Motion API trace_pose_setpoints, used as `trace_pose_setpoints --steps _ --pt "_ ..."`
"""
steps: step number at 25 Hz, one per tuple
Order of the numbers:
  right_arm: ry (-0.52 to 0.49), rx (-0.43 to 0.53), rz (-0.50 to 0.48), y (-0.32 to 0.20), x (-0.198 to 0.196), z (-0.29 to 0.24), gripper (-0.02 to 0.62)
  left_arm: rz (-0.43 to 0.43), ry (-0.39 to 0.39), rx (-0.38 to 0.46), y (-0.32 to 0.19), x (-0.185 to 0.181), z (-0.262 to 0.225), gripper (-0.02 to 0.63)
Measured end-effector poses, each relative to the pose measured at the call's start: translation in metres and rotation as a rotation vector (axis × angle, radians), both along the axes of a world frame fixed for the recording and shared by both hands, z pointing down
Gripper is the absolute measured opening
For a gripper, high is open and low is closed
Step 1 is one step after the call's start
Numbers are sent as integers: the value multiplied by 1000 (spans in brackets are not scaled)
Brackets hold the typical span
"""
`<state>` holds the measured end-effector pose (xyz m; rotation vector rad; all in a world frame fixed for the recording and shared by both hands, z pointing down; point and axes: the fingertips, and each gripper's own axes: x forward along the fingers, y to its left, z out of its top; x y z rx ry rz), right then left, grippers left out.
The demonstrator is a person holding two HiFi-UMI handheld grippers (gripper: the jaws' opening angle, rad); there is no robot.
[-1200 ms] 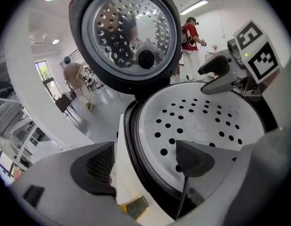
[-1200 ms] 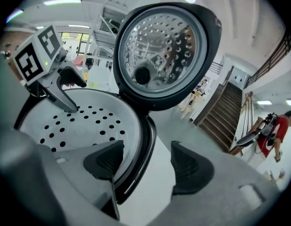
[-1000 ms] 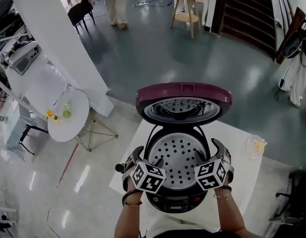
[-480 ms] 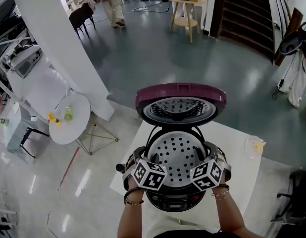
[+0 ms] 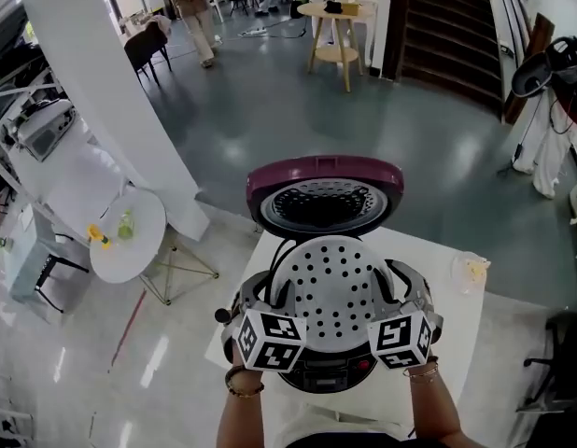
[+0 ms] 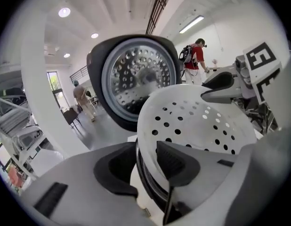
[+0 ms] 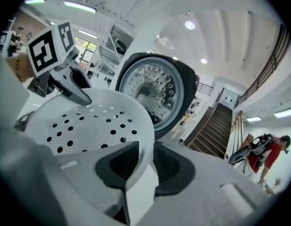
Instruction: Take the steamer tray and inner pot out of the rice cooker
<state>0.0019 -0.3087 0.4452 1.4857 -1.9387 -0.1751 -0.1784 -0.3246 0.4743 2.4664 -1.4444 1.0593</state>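
Grey floor (image 5: 363, 110) fills the background, with one white pillar (image 5: 102, 91) at left and one staircase (image 5: 447, 35) at top right. One white table (image 5: 461, 320) stands below the camera; its near side is hidden behind the wearer's arms.

One cooker (image 5: 330, 378) sits on the table. Its single maroon lid (image 5: 321, 174) is swung up and open, the perforated inner plate facing the camera.

One white tray (image 5: 330, 283), pierced with round holes, is held roughly level above the cooker's mouth, clear of the body and covering most of it.

Pot: not to be made out in any view; the tray hides the cooker's well.

Two forearms (image 5: 242, 418) enter from the bottom edge and are cut off by the frame.

Two grippers are present, each carrying one marker cube.
- Left gripper (image 5: 267, 292) is at the tray's left rim. Its jaws are closing; the rim stands between them and the pads (image 6: 176, 161) bear on it.
- Right gripper (image 5: 398, 287) is at the opposite rim. Its jaws are closing likewise, with the pads (image 7: 171, 166) pressing the rim from inside and outside.

One small dish (image 5: 469, 271) lies near the table's right edge, well apart from the cooker. Its contents are too small to tell.
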Motion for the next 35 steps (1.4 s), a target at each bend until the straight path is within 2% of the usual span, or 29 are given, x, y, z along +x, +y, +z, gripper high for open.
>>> trace_pose_setpoints --steps 3,8,11,19,21,25,27,31,35 --pt "-47 47 52 19 22 -23 90 74 17 43 10 26 -19 98" --pt "-96 114 162 55 74 -50 81 218 49 115 28 84 -48 97" --pt "-104 116 239 82 110 -52 81 300 65 153 48 122 -60 98" --pt "-240 49 409 170 213 -29 78 519 15 151 111 235 -51 98" --pt "-346 22 459 190 234 -11 72 561 -35 143 124 259 -41 97" --pt "-678 -55 569 239 278 34 41 647 -174 159 160 311 -17 98" --pt "-764 -86 620 267 298 52 26 694 -186 150 187 335 -7 98" --pt "-789 -159 705 318 335 87 25 763 -179 76 230 380 33 100" --pt "-807 -263 758 346 350 127 21 783 -208 0 250 398 82 101"
